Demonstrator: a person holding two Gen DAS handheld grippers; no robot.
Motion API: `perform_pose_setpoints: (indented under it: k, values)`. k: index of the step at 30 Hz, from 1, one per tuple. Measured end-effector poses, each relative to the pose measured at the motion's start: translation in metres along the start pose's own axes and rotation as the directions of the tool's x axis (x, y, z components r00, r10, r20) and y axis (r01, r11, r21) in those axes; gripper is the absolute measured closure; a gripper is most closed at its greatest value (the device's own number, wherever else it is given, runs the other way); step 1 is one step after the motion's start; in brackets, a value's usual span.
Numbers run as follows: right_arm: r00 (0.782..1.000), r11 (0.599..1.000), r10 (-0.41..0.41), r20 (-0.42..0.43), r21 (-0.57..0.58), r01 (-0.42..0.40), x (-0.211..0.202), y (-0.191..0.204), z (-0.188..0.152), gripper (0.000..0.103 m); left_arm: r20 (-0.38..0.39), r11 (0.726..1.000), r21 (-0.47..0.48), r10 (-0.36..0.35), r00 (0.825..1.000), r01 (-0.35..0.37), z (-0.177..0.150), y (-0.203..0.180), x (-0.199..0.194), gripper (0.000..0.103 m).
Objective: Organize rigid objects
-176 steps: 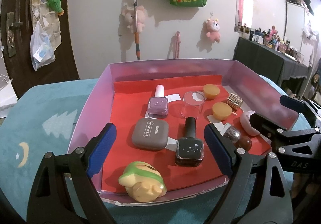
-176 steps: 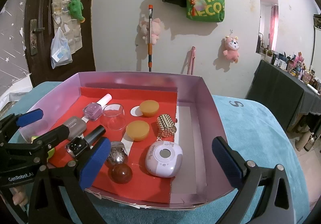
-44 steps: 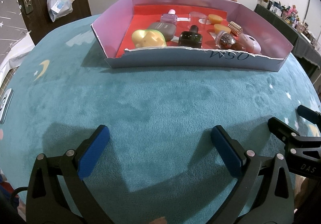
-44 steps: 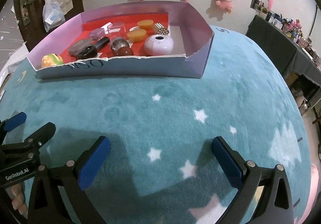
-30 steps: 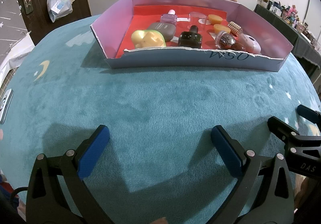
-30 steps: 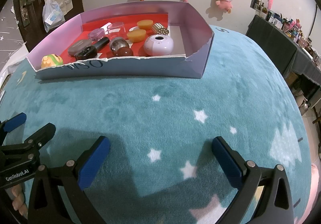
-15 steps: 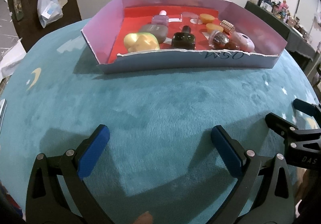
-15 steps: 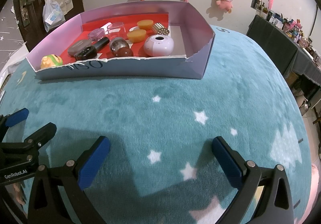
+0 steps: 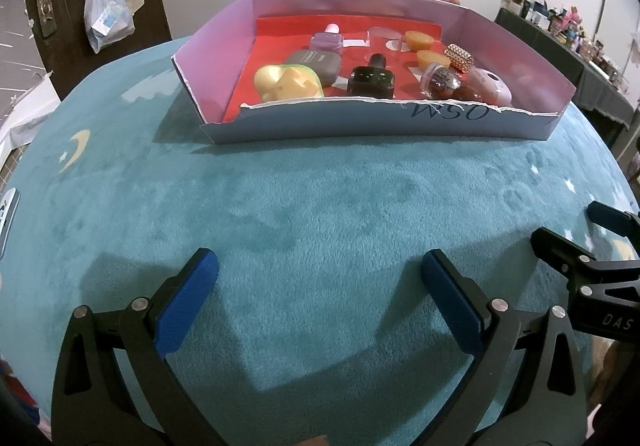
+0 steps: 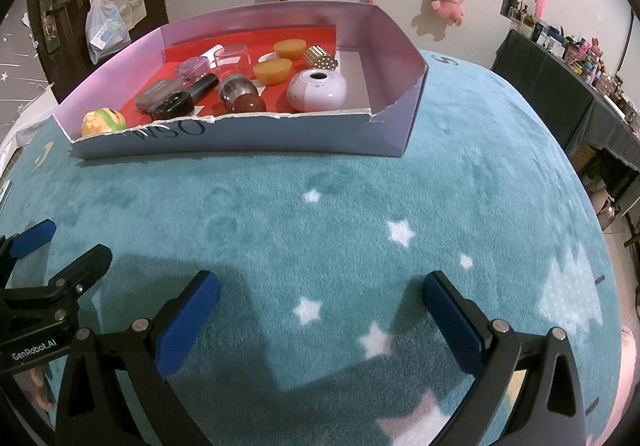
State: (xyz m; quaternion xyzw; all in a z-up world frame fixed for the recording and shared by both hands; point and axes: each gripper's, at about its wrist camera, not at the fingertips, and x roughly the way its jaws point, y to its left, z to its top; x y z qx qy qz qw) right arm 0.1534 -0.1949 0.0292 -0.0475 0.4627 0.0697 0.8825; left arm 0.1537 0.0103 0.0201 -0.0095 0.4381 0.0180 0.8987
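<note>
A shallow pink cardboard box (image 9: 380,124) with a red floor stands at the far side of the teal plush surface; it also shows in the right wrist view (image 10: 248,136). Inside lie a yellow-green toy (image 9: 288,82), a grey eyeshadow case (image 9: 316,62), a black nail polish bottle (image 9: 372,78), a lilac bottle (image 9: 328,40), a clear cup (image 10: 232,56), two orange discs (image 10: 272,70), a gold bead cube (image 10: 318,58), two small balls (image 10: 240,94) and a round lilac device (image 10: 316,90). My left gripper (image 9: 320,298) and right gripper (image 10: 320,310) are open and empty, low over the surface, well short of the box.
The teal surface (image 10: 360,206) has white stars, a yellow moon (image 9: 76,148) at the left and a curved edge at the right. A dark door (image 9: 60,6) and a wall with hanging plush toys stand behind. A dark cluttered side table (image 10: 560,78) is at the right.
Since 5.9 s ago both grippers have pulled back from over the box to the near side of the surface. In the last second the left view shifted and tilted slightly; the right barely moved.
</note>
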Motion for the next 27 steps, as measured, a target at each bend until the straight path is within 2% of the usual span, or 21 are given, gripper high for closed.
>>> perform_pose_setpoints:
  k: [27]
  values:
    - [1.000,1.000,-0.004,0.005,0.012,0.004,-0.0003,-0.0014,-0.0017,0.000,0.001,1.000,-0.001,-0.005,1.000,0.005,-0.0004,0.0005,-0.0007,0.000]
